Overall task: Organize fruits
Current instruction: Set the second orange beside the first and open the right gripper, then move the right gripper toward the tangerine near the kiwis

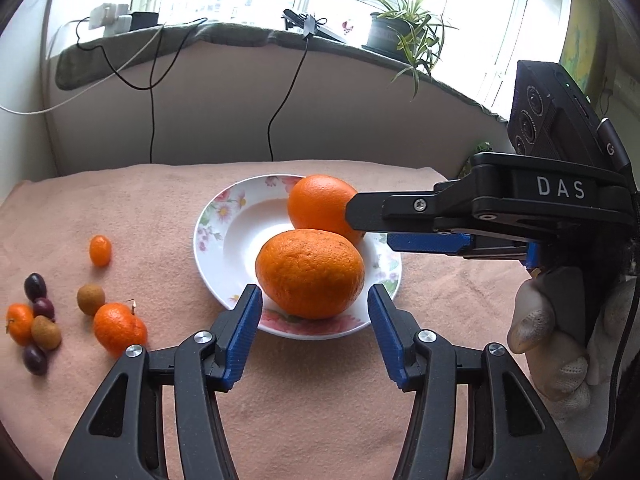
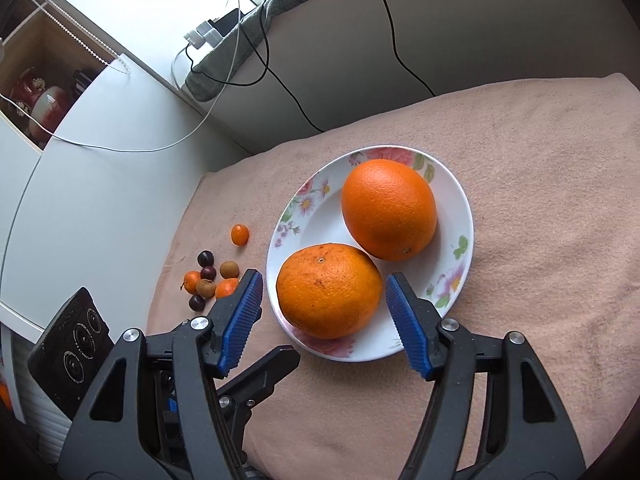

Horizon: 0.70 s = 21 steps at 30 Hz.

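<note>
2 oranges sit on the floral plate (image 2: 460,200): the rough orange (image 1: 310,272) near its front rim, the smooth orange (image 2: 389,209) behind, partly hidden in the left view by the right gripper (image 2: 324,316). Both the left gripper (image 1: 315,330) and the right gape wide, holding nothing. Small fruits (image 1: 40,320) cluster well left on the pink cloth (image 2: 540,160), their kinds hard to make out.

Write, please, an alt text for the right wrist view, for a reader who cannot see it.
Two large oranges lie on a white floral plate on a pink cloth, with the open right gripper around the nearer one, not touching it. Several small fruits lie on the cloth left of the plate.
</note>
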Available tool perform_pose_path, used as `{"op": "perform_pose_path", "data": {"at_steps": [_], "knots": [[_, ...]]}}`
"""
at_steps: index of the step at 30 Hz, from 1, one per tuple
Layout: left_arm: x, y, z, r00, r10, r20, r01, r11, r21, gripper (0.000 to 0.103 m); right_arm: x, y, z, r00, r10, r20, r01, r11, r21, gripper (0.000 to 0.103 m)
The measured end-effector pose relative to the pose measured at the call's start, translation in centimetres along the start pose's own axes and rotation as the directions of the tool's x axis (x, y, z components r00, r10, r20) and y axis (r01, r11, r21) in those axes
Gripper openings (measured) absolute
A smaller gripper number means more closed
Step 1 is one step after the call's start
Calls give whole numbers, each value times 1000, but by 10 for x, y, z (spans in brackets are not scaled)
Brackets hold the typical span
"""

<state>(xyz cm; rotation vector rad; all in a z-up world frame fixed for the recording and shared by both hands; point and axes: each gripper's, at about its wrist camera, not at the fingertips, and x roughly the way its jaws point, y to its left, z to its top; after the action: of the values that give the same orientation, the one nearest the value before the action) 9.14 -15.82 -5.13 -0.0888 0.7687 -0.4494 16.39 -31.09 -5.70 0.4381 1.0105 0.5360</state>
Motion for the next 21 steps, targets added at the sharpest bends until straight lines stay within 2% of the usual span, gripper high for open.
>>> {"op": "perform_pose_path", "data": {"at_steps": [5,8,11,13,17,21], "knots": [[-15,5,-7,1000,12,8,-12,1000,3,55,-7,9,-5,999,-7,45,8,1000,-26,67],[-23,10,-9,999,39,20,-39,999,8,55,-9,15,-8,997,-18,72,21,999,-42,81],[-31,16,-11,998,58,28,-59,998,3,63,-9,23,-11,996,-26,84,32,997,-68,81],[-37,21,-13,996,79,35,-79,997,6,71,-9,29,-14,995,-42,90,50,995,-92,81],[-48,36,-18,993,108,38,-108,994,-17,73,-9,45,-22,992,-63,109,79,985,-151,87],[-60,54,-24,988,151,44,-149,988,-40,75,-9,59,-30,990,-64,125,88,978,-191,88]]}}
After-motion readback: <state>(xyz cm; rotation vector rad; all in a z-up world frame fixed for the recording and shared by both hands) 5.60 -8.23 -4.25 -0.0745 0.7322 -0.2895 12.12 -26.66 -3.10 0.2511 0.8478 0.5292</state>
